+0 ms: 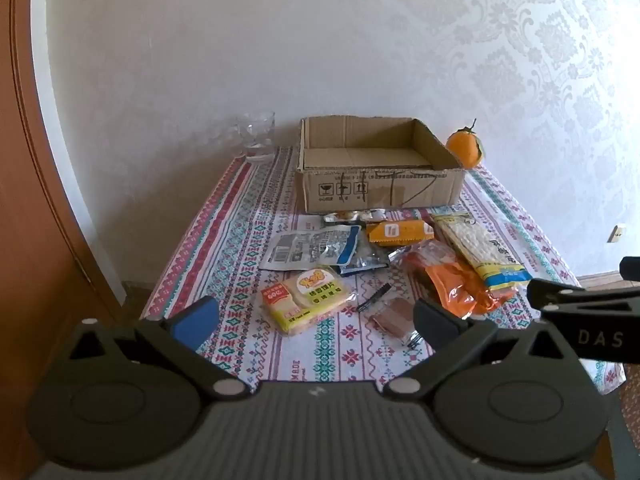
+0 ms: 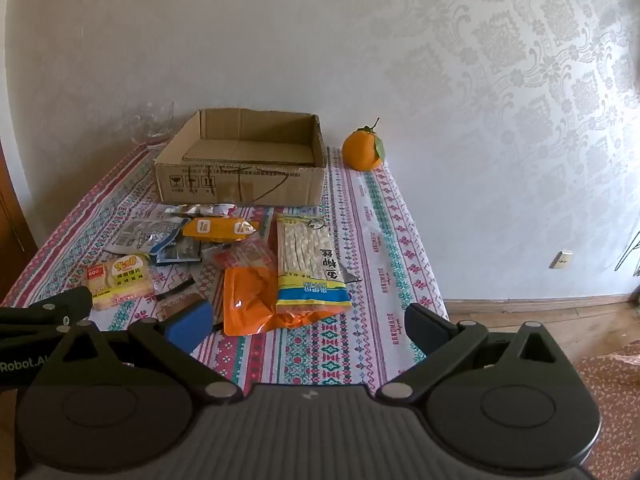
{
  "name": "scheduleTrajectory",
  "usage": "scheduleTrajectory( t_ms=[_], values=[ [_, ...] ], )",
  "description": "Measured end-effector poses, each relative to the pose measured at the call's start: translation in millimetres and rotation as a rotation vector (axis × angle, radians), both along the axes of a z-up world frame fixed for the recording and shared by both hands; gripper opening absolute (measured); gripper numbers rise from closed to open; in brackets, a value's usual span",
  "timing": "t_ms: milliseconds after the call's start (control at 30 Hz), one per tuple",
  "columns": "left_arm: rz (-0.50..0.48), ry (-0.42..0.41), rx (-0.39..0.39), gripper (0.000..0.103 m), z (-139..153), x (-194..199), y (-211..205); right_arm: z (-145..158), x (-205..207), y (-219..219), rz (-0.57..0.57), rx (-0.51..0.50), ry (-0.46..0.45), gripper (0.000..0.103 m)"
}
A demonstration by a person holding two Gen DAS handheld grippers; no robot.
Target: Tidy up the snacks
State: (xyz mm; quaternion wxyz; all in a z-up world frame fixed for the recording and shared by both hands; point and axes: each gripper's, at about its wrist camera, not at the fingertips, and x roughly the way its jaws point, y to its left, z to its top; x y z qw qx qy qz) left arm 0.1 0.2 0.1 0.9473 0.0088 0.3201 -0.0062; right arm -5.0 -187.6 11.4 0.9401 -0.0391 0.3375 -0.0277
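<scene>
Left gripper and right gripper are held wide apart, nothing gripped. Snack packets are scattered before the cardboard box.

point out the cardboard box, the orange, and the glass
cardboard box (image 1: 380, 190), left wrist view, front wall.
orange (image 2: 362, 152), right wrist view, middle of the fruit.
glass (image 1: 256, 136), left wrist view, side wall.

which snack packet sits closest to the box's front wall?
The small silver packet, lying just in front of the cardboard box. The orange wafer bar and the yellow-ended white-sticks bag lie further toward the camera.
</scene>
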Motion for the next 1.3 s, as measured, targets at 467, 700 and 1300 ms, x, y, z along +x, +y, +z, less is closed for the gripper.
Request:
scheduleTrajectory(
  t_ms=[467, 700, 1300],
  values=[
    [-0.003, 0.005, 0.004, 0.103, -2.6, 2.2, 0.0, -0.3, 1.6, -0.5, -0.001, -0.001, 0.009, 0.103],
    [0.005, 0.005, 0.004, 0.103, -3.3, 1.4, -0.4, -0.4, 1.0, 0.3, 0.000, -0.002, 0.009, 0.103],
    [0.007, 0.009, 0.000, 0.103, -3.1, 1.1, -0.3, 0.1, 1.2, -0.6, 0.000, 0.000, 0.011, 0.103]
  ],
)
